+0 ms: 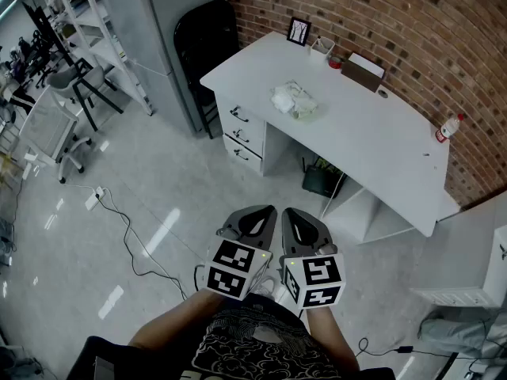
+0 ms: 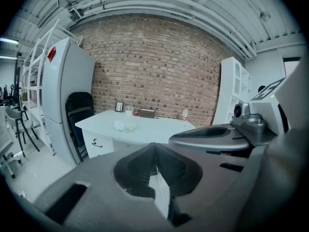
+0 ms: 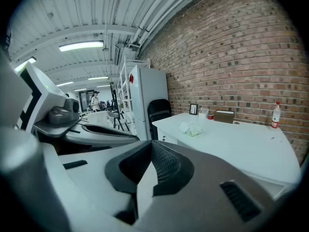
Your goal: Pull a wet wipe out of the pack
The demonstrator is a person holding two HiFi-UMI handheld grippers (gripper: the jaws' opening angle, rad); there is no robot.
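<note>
The grey floor (image 1: 119,244) lies open between the person and the white desk (image 1: 380,145), crossed only by a thin cable (image 1: 131,240) that runs from a power strip (image 1: 93,199) at the left. The desk stands along a brick wall (image 1: 412,30), its near edge and left corner free. A tall grey cabinet (image 1: 170,30) and a black chair (image 1: 202,42) stand just beside its left end.

At the desk's left end, 2 drawers (image 1: 240,134) are closed. In the knee space beneath it sits a black object (image 1: 321,180), and an open shelf compartment (image 1: 366,214) lies under the right end.

On the top, a brown box (image 1: 363,74) rests closed near the wall. Beside it stand a small white cup (image 1: 322,47), contents too small to tell, and a picture frame (image 1: 299,30). A bottle with a red cap (image 1: 447,127) stands near the right end.

The wet wipe pack (image 1: 295,100) lies alone on the left half of the top, with bare surface all round it. It looks pale and crumpled, and whether a wipe sticks out cannot be told.

The left gripper (image 1: 262,213) and right gripper (image 1: 294,214) are held side by side close to the person's body, well apart from the desk. Each has its 2 jaws pressed together with nothing between them.
</note>
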